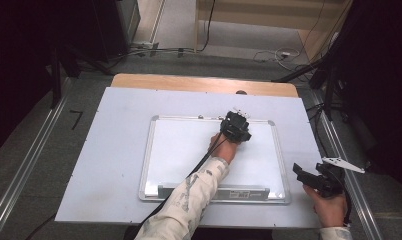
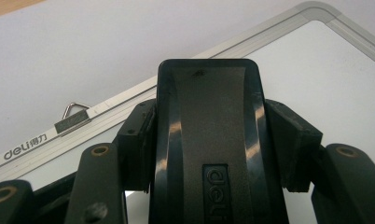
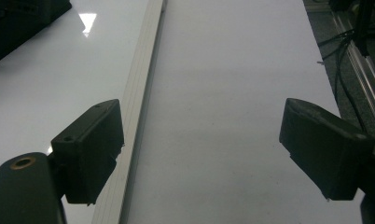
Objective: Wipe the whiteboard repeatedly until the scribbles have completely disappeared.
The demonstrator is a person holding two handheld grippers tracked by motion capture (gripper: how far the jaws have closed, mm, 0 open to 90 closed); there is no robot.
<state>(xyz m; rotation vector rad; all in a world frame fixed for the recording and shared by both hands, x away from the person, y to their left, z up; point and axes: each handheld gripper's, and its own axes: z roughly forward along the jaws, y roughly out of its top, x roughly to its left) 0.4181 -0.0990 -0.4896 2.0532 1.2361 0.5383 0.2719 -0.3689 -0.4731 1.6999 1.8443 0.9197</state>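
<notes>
Right gripper (image 1: pixel 300 173) is held at about 4 o'clock of the scene, off the board's right edge over the white-covered tabletop (image 1: pixel 114 165); its fingers (image 3: pixel 90 144) are seen wide apart with nothing between them, parked idle, judged to be waiting.

The white rectangular whiteboard with silver aluminium frame (image 1: pixel 146 165) is laid flat in the middle of the tabletop, marker tray along its near edge at 6 o'clock. The writing surface is seen blank: no marks can be made out anywhere on it, near or far.

Farther up, left gripper (image 1: pixel 239 131) is reached across the board to about 1 o'clock, close to the far right corner. Its fingers (image 2: pixel 295 140) are clamped on a black oblong plastic whiteboard eraser with a "deli" label (image 2: pixel 209 140), gripped on both long sides. From the left gripper view the eraser is pointed toward the top frame rail, near the small metal hanger clip (image 2: pixel 73 119). Whether its felt touches the surface cannot be told.

Judged: wiping of the board is in hand and looks nearly or fully done, since the surface is clean. Left: a last pass at the far corner if needed, then the eraser is to be set down.
</notes>
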